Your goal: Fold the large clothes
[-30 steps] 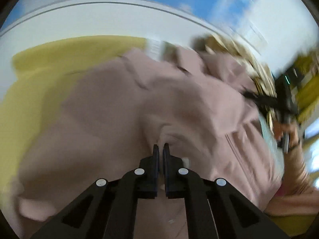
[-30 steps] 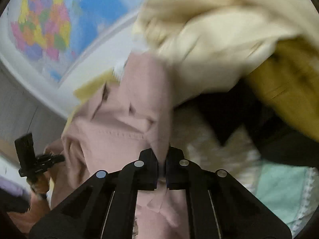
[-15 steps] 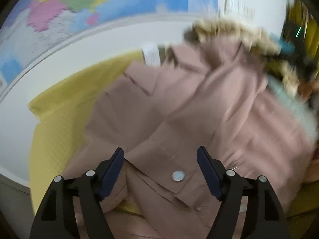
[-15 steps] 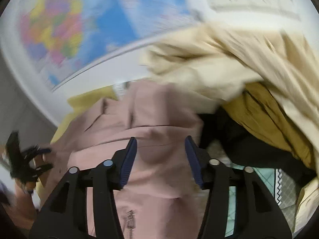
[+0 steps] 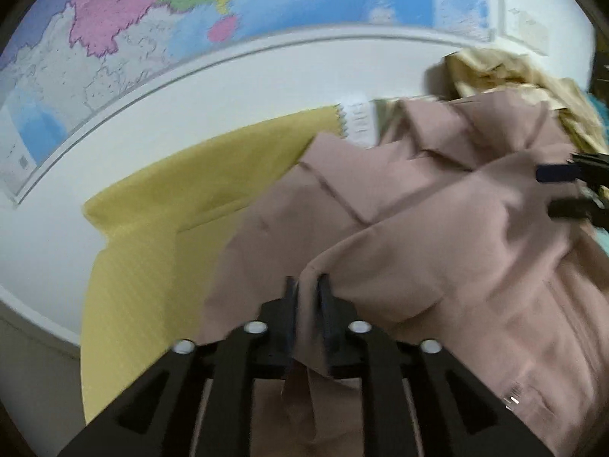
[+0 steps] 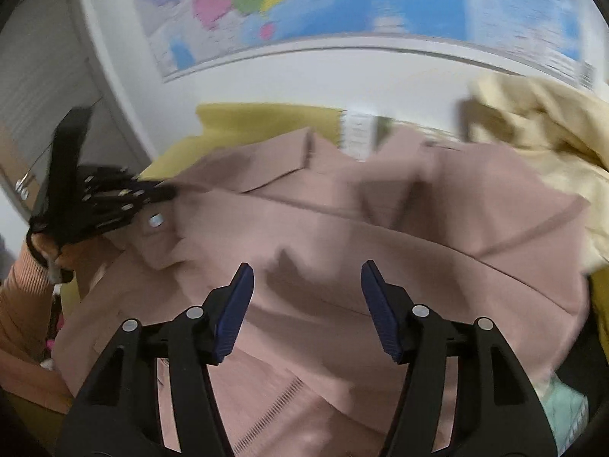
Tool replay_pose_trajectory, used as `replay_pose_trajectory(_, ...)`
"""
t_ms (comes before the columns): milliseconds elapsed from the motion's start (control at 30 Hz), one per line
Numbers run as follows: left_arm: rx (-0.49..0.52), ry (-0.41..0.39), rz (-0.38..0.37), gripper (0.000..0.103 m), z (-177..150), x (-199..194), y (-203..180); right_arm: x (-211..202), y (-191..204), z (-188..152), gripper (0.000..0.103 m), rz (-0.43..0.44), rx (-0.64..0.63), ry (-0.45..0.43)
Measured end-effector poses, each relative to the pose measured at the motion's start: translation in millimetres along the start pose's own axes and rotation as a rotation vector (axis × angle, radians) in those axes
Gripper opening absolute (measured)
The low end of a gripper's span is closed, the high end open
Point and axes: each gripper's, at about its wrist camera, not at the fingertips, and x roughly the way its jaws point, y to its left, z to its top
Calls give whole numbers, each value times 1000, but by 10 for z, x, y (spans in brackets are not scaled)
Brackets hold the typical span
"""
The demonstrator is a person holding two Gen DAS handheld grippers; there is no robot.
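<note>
On yellow sheet (image 5: 160,236) at 9 o'clock: pink jacket (image 5: 437,228) spread | left gripper (image 5: 307,289) jaws closing on a fabric ridge, confirm bite before pulling | right gripper (image 6: 306,293) wide, empty; pick hem, fold flat.

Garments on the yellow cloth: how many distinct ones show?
2: a pink jacket spread in the middle, and a cream garment heaped behind it to the right. Others may lie hidden beneath.

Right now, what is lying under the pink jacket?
A yellow cloth spreads out from beneath the pink jacket toward the wall. A cream garment is heaped at its far side. What the jacket itself covers cannot be seen.
</note>
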Motion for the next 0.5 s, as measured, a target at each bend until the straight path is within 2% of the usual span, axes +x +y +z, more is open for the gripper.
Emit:
replay_pose_trajectory(67, -13, 39, -62, 54, -23, 57, 55, 227, 64, 9, 57, -14, -21, 49)
replay_pose_trajectory(133, -43, -20, -60, 55, -84, -100, 149, 443, 78, -15, 52, -48, -42, 114)
replay_pose_trajectory(200, -74, -90, -38, 67, -176, -382, 326, 605, 26, -61, 53, -116, -51, 159)
replay_pose_trajectory(233, -97, -123, -15, 69, -251, -544, 457, 606, -10, -70, 53, -117, -45, 155)
replay_pose_trajectory(333, -166, -143, 44, 74, -537, -865, 833, 518, -130, -52, 56, -146, 13, 147)
replay_pose_trajectory(433, -233, -105, 63, 77, -952, -994, 1142, 376, -107, -17, 59, -106, 51, 122)
replay_pose_trajectory(500, -279, -78, 40, 78, -1222, -1016, 1250, 244, 67, 20, 66, -71, 27, 91)
